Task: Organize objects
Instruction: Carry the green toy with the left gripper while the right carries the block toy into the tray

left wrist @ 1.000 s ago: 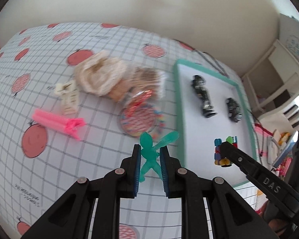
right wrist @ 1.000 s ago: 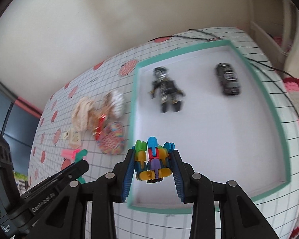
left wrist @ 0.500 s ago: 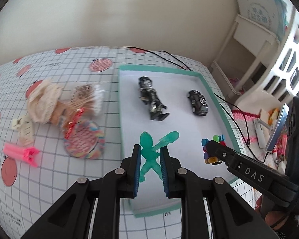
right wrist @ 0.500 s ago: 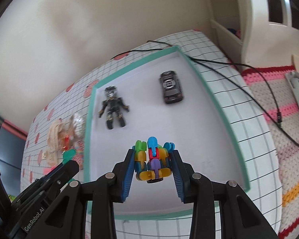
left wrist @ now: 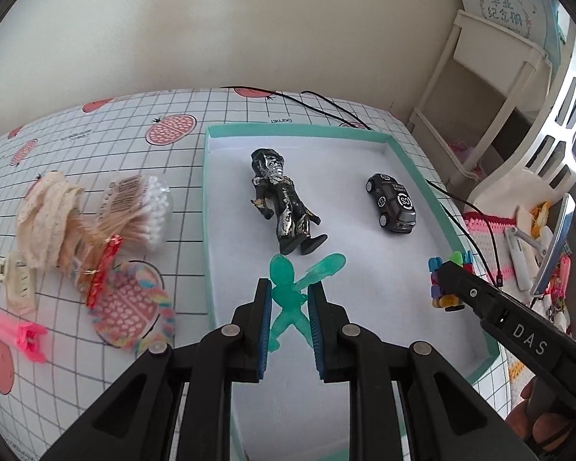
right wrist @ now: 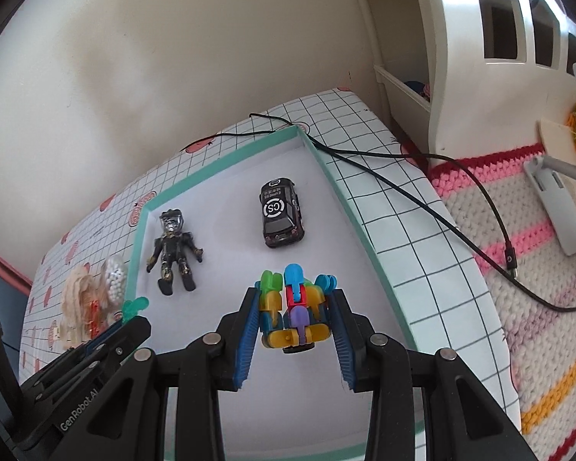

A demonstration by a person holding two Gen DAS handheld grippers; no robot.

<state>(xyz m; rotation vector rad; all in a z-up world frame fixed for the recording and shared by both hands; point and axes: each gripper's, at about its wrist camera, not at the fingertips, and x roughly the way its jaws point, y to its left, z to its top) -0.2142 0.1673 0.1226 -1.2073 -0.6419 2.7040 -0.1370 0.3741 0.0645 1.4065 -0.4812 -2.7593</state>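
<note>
Translucent green plastic figure (left wrist: 288,299) between the left fingers (left wrist: 263,322), which show ribbed blue rubbery pads on matt black plastic. Ahead of them, a glossy black and silver figure (left wrist: 284,203) and a shiny black car (left wrist: 391,203) on the tray's (left wrist: 364,136) smooth matt white floor. Left of the fingers, crinkly clear wrap over cotton swabs (left wrist: 142,207). Between the right fingers (right wrist: 249,330), bright, smooth plastic blocks (right wrist: 292,311). The bench (left wrist: 96,153) wears a smooth printed cloth.
</note>
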